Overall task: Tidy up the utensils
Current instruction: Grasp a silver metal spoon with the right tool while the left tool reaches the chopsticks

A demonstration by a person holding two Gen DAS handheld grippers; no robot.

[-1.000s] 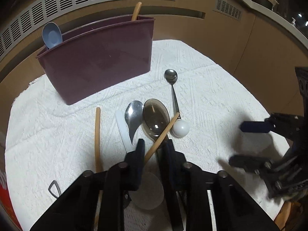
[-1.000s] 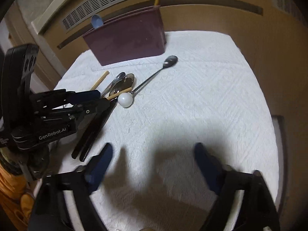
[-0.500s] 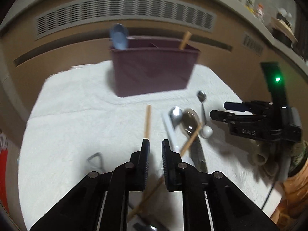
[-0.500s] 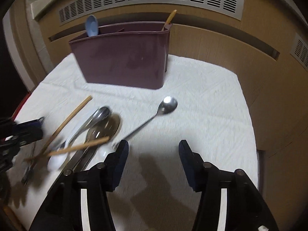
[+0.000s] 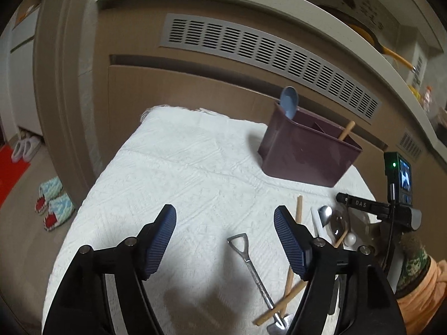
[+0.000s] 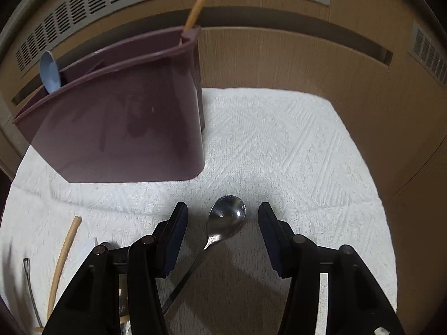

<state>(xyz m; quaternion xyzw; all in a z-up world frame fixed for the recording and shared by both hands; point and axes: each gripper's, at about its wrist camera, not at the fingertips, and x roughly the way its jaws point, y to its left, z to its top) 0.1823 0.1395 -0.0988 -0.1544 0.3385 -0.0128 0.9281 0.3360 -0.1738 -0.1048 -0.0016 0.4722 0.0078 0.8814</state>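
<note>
- Metal spoon [image 6: 227, 215] is lying flat on the white cloth [image 6: 279, 145] covering the table, bowl pointing toward the maroon caddy [image 6: 125, 128], handle running back under the right tool [image 6: 222, 236].
- Right tool is hovering spread wide, bowl sitting between the jaws, nothing pinched.
- Left tool [image 5: 225, 238] is also spread and empty, over bare cloth; other utensils are piling up to its right: shovel-handled piece [image 5: 251, 268], wooden sticks [image 5: 297, 217].
- Handling, my read: stiff, light, polished so probably slippery; thin and flush to soft cloth, so hard to get under.
- Best grip is looking like the neck, just behind the bowl, across the narrow width.
- Caddy already holding a blue spoon [image 6: 49, 71] and a wooden stick [image 6: 195, 11].
</note>
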